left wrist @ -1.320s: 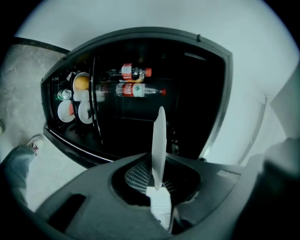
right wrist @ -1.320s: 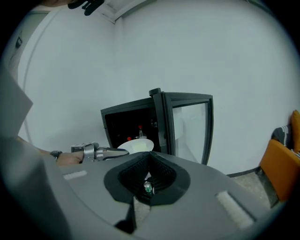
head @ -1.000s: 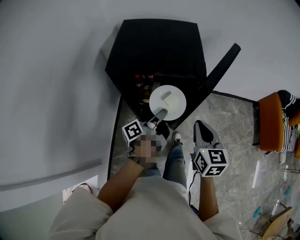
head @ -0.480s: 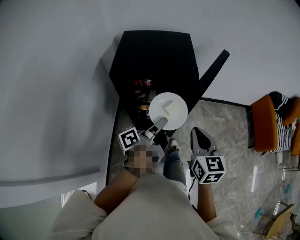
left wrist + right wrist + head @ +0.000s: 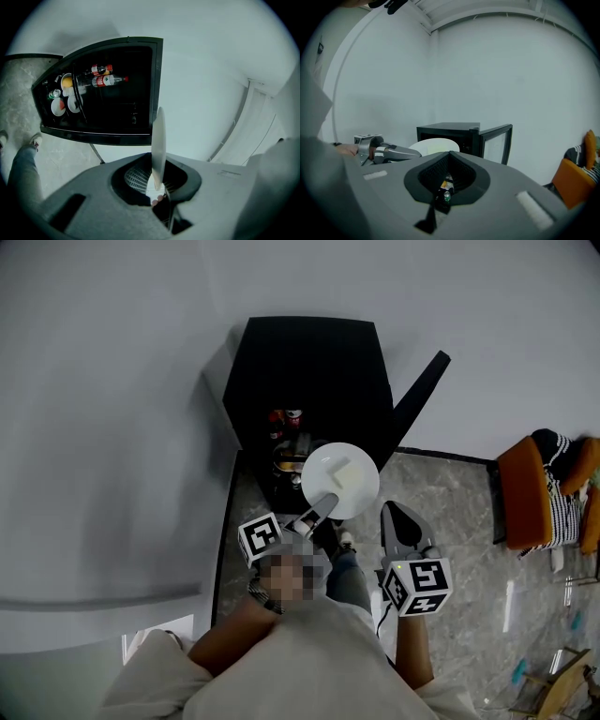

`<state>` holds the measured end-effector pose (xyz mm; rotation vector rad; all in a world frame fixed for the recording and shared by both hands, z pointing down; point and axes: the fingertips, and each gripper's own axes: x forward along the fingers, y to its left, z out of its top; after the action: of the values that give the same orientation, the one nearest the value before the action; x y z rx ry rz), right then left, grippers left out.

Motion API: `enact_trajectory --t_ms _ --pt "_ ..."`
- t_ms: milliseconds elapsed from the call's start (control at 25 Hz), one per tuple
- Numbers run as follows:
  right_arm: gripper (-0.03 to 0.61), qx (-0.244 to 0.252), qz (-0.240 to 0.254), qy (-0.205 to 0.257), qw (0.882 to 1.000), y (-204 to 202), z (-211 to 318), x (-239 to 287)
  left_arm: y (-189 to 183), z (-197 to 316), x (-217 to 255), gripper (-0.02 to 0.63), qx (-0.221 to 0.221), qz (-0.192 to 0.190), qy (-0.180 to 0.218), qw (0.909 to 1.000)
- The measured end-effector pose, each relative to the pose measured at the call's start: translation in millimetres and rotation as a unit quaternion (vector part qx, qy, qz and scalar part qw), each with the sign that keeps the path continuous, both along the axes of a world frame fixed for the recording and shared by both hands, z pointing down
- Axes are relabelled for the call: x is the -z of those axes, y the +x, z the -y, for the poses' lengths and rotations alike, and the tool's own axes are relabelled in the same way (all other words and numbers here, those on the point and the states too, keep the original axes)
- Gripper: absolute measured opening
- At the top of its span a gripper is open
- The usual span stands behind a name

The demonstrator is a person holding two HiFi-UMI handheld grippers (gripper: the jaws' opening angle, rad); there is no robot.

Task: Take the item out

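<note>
A round white plate [image 5: 340, 481] with a pale yellowish piece on it hangs in front of the open black mini fridge [image 5: 309, 371]. My left gripper [image 5: 322, 503] is shut on the plate's near rim. In the left gripper view the plate [image 5: 158, 140] stands edge-on between the jaws of the left gripper [image 5: 157, 183]. My right gripper [image 5: 399, 512] hovers to the right of the plate, shut and holding nothing. The right gripper view shows the right gripper [image 5: 449, 159], the plate [image 5: 436, 145] and the fridge [image 5: 454, 133] ahead.
The fridge door [image 5: 422, 395] swings open to the right. Bottles [image 5: 105, 80], cans and small dishes [image 5: 63, 103] sit on the fridge shelves. An orange chair [image 5: 525, 488] stands at the right on the marble floor [image 5: 459, 512]. A white wall runs behind and to the left.
The left gripper has drawn the plate back from the fridge opening toward the person. The right gripper has stayed beside it, still shut.
</note>
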<state>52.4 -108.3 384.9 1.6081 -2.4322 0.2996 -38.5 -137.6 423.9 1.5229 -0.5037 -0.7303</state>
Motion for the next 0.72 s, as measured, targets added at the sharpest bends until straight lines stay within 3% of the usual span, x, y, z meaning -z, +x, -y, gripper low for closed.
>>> enact_trajectory --t_ms 320,720 --pt "0.005 -0.001 0.004 0.000 1.000 -4 1 9 -2 -3 16 0.026 0.006 0.008 0.015 0.9998" --pt "0.005 0.002 0.015 -0.012 1.000 -6 1 7 -7 -5 5 0.026 0.013 0.018 -0.008 0.9997"
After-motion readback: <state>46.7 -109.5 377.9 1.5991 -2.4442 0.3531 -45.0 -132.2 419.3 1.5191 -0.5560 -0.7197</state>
